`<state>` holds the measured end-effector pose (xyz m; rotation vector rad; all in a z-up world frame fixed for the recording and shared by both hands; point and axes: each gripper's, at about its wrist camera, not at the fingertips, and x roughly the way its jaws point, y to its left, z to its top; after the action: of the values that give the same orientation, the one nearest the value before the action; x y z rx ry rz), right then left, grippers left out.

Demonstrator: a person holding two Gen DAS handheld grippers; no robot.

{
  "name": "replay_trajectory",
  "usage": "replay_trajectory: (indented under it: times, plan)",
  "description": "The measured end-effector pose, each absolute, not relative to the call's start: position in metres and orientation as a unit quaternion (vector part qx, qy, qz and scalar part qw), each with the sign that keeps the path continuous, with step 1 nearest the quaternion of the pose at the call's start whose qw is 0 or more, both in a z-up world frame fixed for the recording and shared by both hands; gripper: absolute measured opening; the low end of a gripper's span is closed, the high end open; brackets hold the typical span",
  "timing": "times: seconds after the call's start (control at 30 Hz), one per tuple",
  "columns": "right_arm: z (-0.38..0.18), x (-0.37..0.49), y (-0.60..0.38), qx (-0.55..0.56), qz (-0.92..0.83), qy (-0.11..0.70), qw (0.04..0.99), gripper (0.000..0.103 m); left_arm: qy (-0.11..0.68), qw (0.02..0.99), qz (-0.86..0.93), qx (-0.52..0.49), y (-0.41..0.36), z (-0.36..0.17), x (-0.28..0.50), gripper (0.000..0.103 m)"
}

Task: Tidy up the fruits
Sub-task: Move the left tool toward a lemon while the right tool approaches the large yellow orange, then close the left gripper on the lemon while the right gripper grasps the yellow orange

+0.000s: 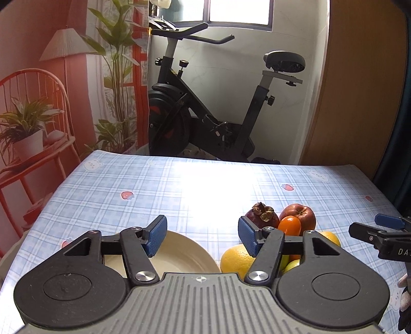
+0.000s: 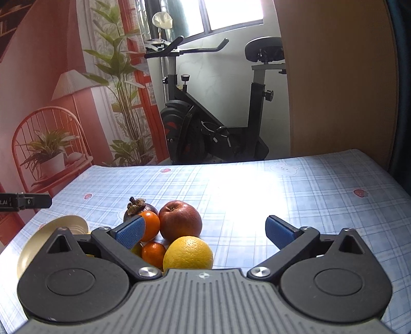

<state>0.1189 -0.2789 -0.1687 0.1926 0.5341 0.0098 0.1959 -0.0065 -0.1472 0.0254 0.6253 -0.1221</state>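
Hovering left gripper (image 1: 201,237), jaws apart, over plate (image 1: 190,253) beside fruits (image 2: 179,226)

Past the far edge of my bench (image 1: 179,179), covered in a blue plaid cloth printed with small strawberries and bears, stands a black exercise bike (image 1: 205,108) against a pale wall. Above it a window (image 1: 239,11) lets in bright light that glares off the cloth. To the left hangs a backdrop (image 1: 38,77) showing a red wire chair, a potted plant, a floor lamp and tall leafy stems. To the right I see a wooden panel (image 1: 359,90).
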Motion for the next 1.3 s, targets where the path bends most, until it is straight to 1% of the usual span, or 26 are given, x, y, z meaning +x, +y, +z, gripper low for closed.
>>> replay_trajectory:
  times: [0.07, 0.1, 0.13, 0.17, 0.23, 0.4, 0.47, 0.77, 1.23, 1.3]
  plan:
    - [-0.173, 0.125, -0.28, 0.092, 0.014, 0.283, 0.955, 0.096, 0.32, 0.945, -0.069, 0.01, -0.009, -0.152, 0.204, 0.059]
    - [-0.176, 0.127, -0.281, 0.093, 0.02, 0.289, 0.952, 0.095, 0.326, 0.942, -0.073, 0.007, -0.01, -0.154, 0.208, 0.056]
    - [-0.179, 0.13, -0.282, 0.095, 0.027, 0.298, 0.949, 0.092, 0.335, 0.939, -0.076, 0.004, -0.012, -0.157, 0.213, 0.055]
    - [-0.181, 0.133, -0.283, 0.096, 0.033, 0.306, 0.946, 0.088, 0.341, 0.937, -0.079, 0.001, -0.012, -0.159, 0.215, 0.055]
    - [-0.185, 0.137, -0.283, 0.1, 0.043, 0.318, 0.942, 0.085, 0.352, 0.932, -0.087, -0.008, -0.012, -0.164, 0.218, 0.054]
    - [-0.193, 0.149, -0.277, 0.099, 0.06, 0.334, 0.935, 0.082, 0.39, 0.913, -0.109, -0.045, -0.01, -0.181, 0.219, 0.054]
    - [-0.196, 0.151, -0.275, 0.101, 0.065, 0.341, 0.932, 0.077, 0.397, 0.91, -0.112, -0.041, -0.011, -0.186, 0.218, 0.054]
    - [-0.202, 0.152, -0.274, 0.121, 0.069, 0.347, 0.927, 0.066, 0.406, 0.905, -0.127, -0.018, -0.025, -0.193, 0.224, 0.054]
    - [-0.206, 0.156, -0.276, 0.147, 0.065, 0.354, 0.921, 0.065, 0.427, 0.892, -0.146, 0.009, -0.032, -0.206, 0.236, 0.056]
    - [-0.207, 0.156, -0.276, 0.153, 0.069, 0.356, 0.919, 0.063, 0.428, 0.892, -0.147, 0.012, -0.033, -0.207, 0.236, 0.056]
